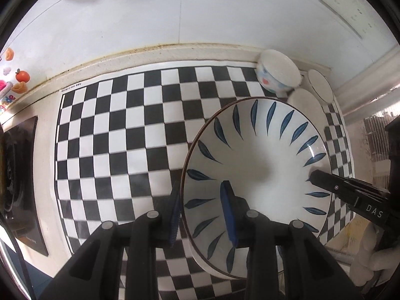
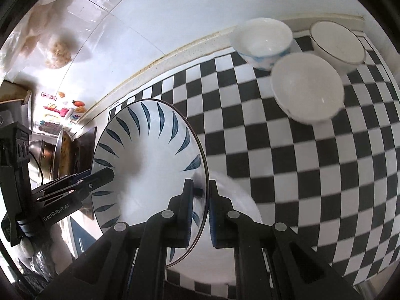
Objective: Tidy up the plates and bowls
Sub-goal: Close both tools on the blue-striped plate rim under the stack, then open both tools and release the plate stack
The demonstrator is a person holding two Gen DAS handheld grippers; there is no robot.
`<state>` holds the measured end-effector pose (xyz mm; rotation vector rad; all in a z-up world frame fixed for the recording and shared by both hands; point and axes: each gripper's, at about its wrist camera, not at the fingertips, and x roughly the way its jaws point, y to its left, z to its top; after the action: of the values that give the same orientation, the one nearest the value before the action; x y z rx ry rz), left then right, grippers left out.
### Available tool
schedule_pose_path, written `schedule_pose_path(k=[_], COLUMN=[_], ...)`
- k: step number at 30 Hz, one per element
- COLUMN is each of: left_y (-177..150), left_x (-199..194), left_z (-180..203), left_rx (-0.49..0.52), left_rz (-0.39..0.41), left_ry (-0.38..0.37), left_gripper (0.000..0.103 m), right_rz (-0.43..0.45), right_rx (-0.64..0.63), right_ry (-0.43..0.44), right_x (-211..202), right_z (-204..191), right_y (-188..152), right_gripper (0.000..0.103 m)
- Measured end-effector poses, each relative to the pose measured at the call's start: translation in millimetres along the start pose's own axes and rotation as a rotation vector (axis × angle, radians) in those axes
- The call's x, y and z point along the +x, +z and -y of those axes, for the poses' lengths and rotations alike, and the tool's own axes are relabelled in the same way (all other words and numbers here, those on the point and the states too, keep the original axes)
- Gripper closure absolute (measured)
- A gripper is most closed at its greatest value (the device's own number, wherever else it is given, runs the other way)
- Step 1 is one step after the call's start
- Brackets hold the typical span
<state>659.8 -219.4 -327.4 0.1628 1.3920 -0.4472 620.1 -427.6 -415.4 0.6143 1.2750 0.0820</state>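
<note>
A white plate with blue leaf marks (image 1: 260,160) (image 2: 147,155) is held tilted above the checkered mat. My left gripper (image 1: 202,215) straddles its left rim, one pad (image 1: 228,215) inside the plate and one outside, with a gap around the rim. My right gripper (image 2: 201,212) is shut on the plate's right rim; its fingers also show in the left wrist view (image 1: 325,180). Three bowls stand at the mat's far right corner: a patterned one (image 1: 277,72) (image 2: 262,40), a plain white one (image 2: 308,87) and a dark-rimmed one (image 2: 336,45).
The black-and-white checkered mat (image 1: 125,130) (image 2: 312,175) covers the counter. A white wall runs along the back. A stove (image 1: 22,175) lies to the left, with a pan (image 2: 62,155) on it. Fridge magnets (image 1: 17,80) are at the far left.
</note>
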Motion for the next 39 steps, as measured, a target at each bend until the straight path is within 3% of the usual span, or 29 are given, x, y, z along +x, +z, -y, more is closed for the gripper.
schedule_pose_path(k=[7,16,25,39], left_y=[-35.8,-65.9,-70.2,-66.4], left_x=[12.1,61.4,90.0,109.0], left_z=[11.8,14.9,16.0,24.8], left_rx=[0.001,-0.008,-0.022,0.007], left_rz=[-0.041,-0.151,-0.208,-0.244], left_ry=[0.009,0.056,0.073,0.081], left_gripper=[0.075,0.075,0.075,0.075], right_rz=[-0.036,-0.114,-0.147,-0.168], right_rx=[-0.004,0.014,0.025,0.017], right_ry=[-0.004,-0.031,-0.056,-0.095], right_x=[3.8,45.4,72.8,82.2], right_z=[17.9,41.5,55.8,56.0], right_y=[-37.7,-63.4,-67.0,-66.0], right_gripper=[0.09,0.09,0.09,0.09])
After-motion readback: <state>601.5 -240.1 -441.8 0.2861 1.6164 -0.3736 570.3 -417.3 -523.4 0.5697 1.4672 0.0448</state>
